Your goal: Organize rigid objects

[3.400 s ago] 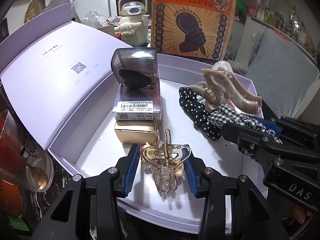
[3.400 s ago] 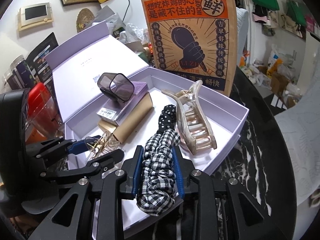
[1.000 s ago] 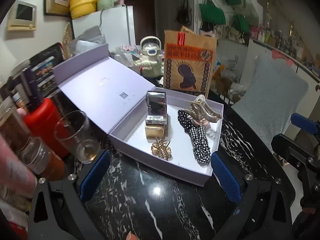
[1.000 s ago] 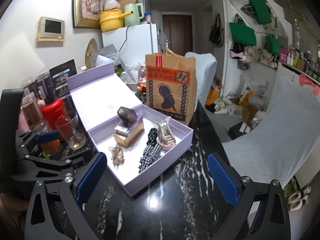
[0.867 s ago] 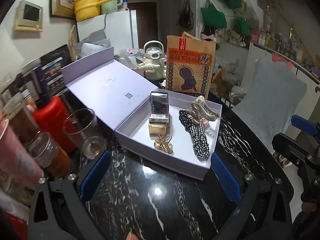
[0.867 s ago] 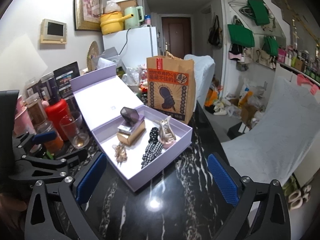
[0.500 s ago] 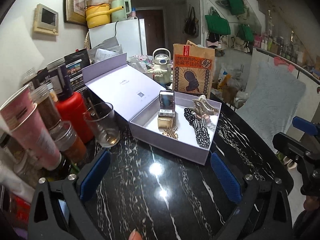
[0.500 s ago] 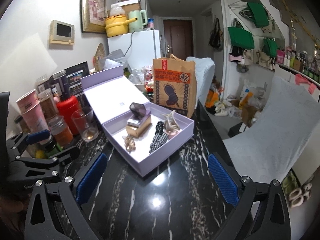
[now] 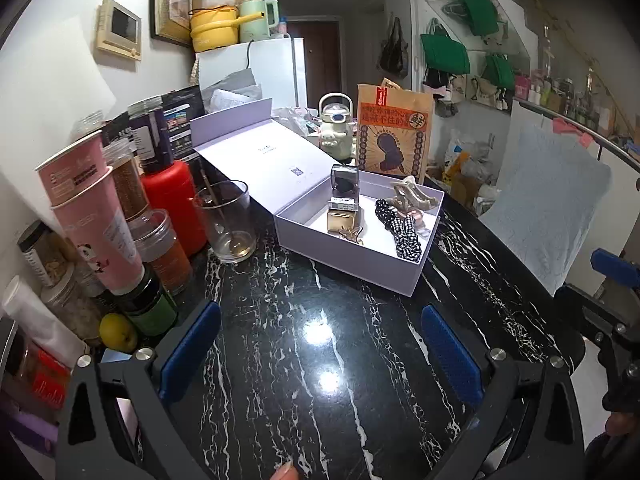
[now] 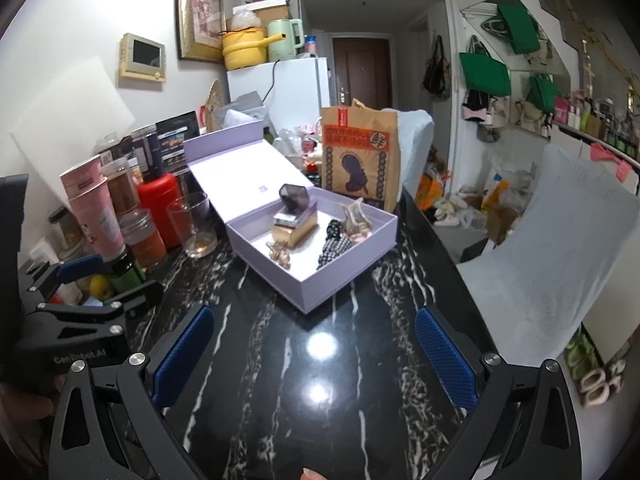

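Observation:
An open lilac box (image 9: 348, 262) (image 10: 344, 276) stands on the black marble table, its lid folded back to the left. Inside lie a small gold hair clip (image 9: 351, 234) (image 10: 279, 254), a gold carton with a dark-capped box on it (image 9: 343, 204) (image 10: 294, 220), a checked scrunchie (image 9: 409, 236) (image 10: 334, 250) and a large beige claw clip (image 9: 412, 196) (image 10: 355, 218). My left gripper (image 9: 320, 340) and my right gripper (image 10: 314, 340) both hang wide open over bare table, well back from the box and empty.
Crowding the table's left side are a drinking glass (image 9: 228, 220), a red bottle (image 9: 172, 204), pink paper cups (image 9: 92, 216) and jars. A brown paper bag (image 9: 394, 136) and a cream kettle-shaped jug (image 9: 336, 130) stand behind the box. A covered chair (image 10: 552, 248) sits right.
Both grippers let go of the gold clip and the checked scrunchie in the box, opened wide and drew back and up from it. The box now looks small and distant.

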